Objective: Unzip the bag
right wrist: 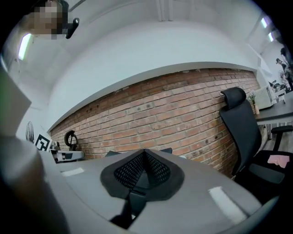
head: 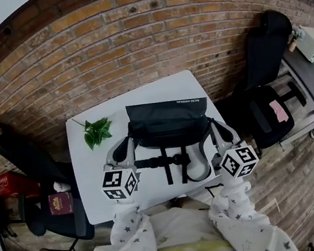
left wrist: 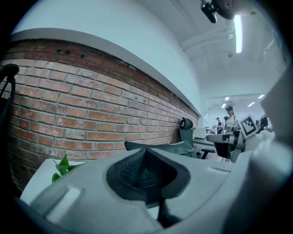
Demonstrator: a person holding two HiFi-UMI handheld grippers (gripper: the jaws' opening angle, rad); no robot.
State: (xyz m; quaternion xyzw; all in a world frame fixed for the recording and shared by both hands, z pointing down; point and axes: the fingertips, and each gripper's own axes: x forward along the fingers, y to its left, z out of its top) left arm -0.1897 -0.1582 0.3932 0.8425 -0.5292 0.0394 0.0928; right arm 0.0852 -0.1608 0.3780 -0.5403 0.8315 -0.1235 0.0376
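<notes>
Head view: soft black fabric bag (head: 168,123) lying on the white square table (head: 89,162).
My left gripper (head: 124,151) and right gripper (head: 220,137) flank it, both closed, empty; it looks light, floppy, so I'd pin fabric, pull zip tab.

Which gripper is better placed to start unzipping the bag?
Near even, slightly left. The left gripper and right gripper are shut, empty, flanking the bag on the table; the left gripper view shows the bag's top edge straight ahead. No zip pull is visible.
</notes>
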